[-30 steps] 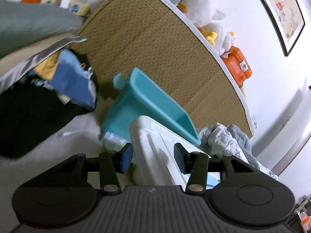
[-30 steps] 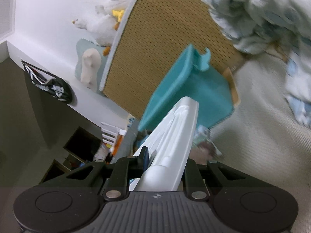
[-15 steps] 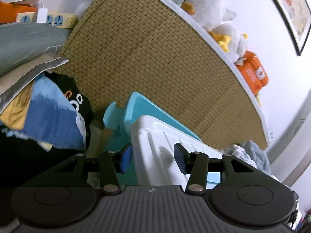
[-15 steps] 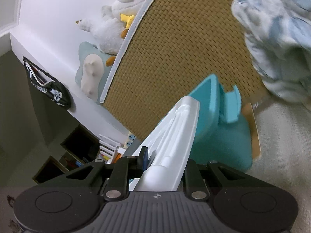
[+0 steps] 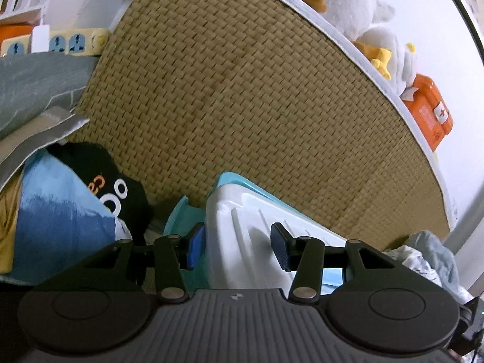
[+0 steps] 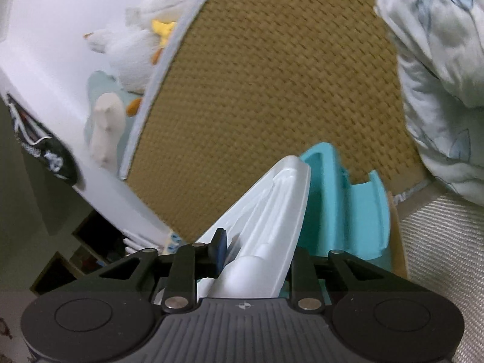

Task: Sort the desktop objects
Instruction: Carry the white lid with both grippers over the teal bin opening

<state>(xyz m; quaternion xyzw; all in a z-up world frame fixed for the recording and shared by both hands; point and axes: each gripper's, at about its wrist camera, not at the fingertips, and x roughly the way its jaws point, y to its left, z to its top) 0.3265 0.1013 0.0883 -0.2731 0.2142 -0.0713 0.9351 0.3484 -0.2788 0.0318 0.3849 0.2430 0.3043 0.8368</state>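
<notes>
The white lid [image 5: 257, 239] sits between both grippers, over a teal bin [image 6: 341, 205] that lies close against the foot of a woven tan headboard [image 5: 242, 96]. In the left wrist view the lid shows its broad ribbed face, its long axis running away from the camera and to the right, with the near corner nearest the fingers. In the right wrist view it shows edge-on, a narrow white wedge rising from the gripper toward the headboard and leaning left, with the bin's teal wall and handle notch just to its right.

The left gripper [image 5: 239, 249] points slightly downward at the lid. Its jaws stand part spread across the lid's near edge: the blue pad on the left lies against the lid's side, while the dark pad on the right rests over the ribbed face; whether they truly clamp it I cannot tell.

The right gripper [image 6: 257, 252] points nearly level, rolled to one side. Its jaws are opening with the lid's edge between them, and a thin gap shows between the left pad and the white plastic.

Plush toys [image 5: 357, 15] and an orange case [image 5: 429, 112] sit on top of the headboard. Folded clothes [image 5: 60, 208] lie left of the bin, and a pale blue quilt [image 6: 438, 69] is bunched to the right on the bed.
</notes>
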